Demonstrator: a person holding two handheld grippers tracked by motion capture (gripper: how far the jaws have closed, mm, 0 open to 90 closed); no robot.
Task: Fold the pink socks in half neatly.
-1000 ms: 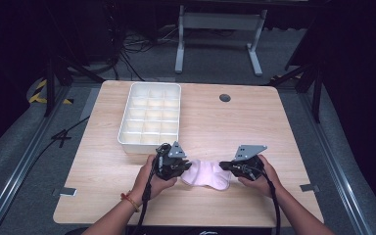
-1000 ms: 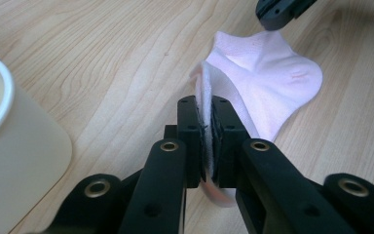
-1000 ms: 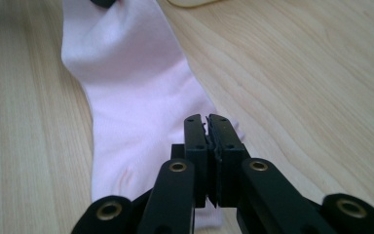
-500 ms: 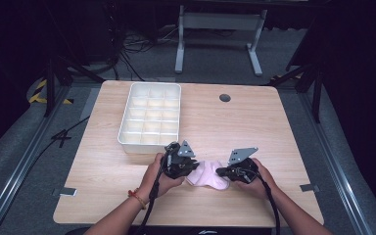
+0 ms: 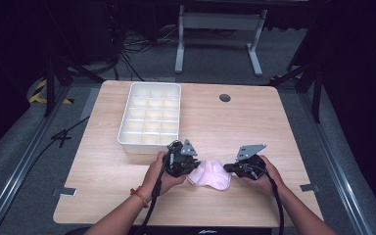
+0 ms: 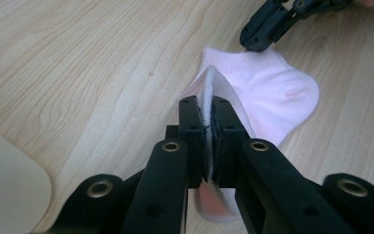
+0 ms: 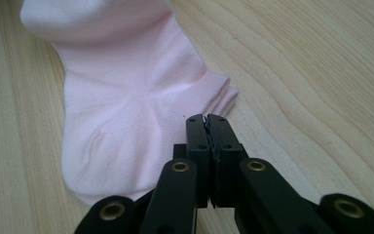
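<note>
A: High view: sock (image 5: 209,174) is lying just in front of the tray (image 5: 149,117). Left gripper (image 6: 207,127) is pinching its edge.

B: Right gripper (image 7: 207,131), jaws closed, is gripping nothing clearly; regrip the cuff before folding.

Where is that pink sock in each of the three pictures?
High view: pink sock lies near the table's front edge, between the two grippers.
Left gripper view: centre, pinched in the jaws.
Right gripper view: upper left, beside the shut jaws.
Shared landmark: the wooden table.
</note>
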